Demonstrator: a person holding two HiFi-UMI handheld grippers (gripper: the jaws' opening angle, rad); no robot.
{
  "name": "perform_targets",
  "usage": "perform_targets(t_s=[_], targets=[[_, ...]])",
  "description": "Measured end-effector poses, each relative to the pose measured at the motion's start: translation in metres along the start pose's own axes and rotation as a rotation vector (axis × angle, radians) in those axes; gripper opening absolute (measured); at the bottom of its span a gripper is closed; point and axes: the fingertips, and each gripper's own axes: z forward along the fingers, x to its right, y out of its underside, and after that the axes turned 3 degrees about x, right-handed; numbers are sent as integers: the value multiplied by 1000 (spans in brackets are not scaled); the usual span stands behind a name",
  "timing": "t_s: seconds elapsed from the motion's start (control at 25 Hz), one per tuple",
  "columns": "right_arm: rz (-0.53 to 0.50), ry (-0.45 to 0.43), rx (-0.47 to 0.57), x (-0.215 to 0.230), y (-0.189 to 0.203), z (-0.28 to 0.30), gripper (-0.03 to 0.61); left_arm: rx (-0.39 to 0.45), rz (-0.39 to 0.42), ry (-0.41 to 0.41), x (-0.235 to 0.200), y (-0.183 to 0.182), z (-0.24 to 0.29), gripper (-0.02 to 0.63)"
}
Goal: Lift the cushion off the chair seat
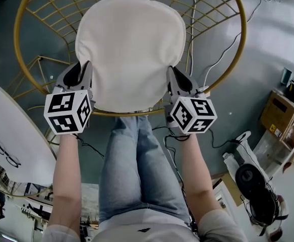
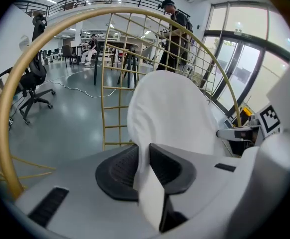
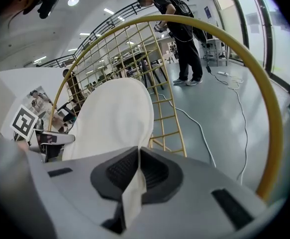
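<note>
the cushion (image 1: 130, 49), a plain white rounded pad with faint creases, lay on the seat of the gold wire chair (image 1: 15, 29). the left gripper (image 1: 83, 68) pinched its left edge and the right gripper (image 1: 173, 74) its right edge, with fabric squeezed between each pair of jaws.

Obstacles: the gold rim (image 3: 270, 103) rings the cushion (image 1: 131, 49). Wire lattice (image 3: 116, 46) fills the span between cushion edge and rim on the left, right and far sides, so we see no way down through there. The space above the cushion is open.

Near side: the person's legs (image 1: 136, 165) stand against the front rim, between the left gripper (image 1: 83, 67) and the right gripper (image 1: 171, 72).

Outside the ring: a white table (image 1: 10, 130) is near on the left, a cardboard box (image 1: 283, 112) is well apart on the right, and a cable (image 1: 227, 49) lies on the floor.
</note>
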Motion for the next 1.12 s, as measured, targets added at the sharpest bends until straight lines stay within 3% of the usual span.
perform_targets(t_s=[0.4,1.12], targets=[[-14,19,47,-6,-14,-22,21,31,2,-19,11,-8,-22,72],[-55,-30,163,-27,-56,-76,22,169,-11,-68,31,-37,-86,71]])
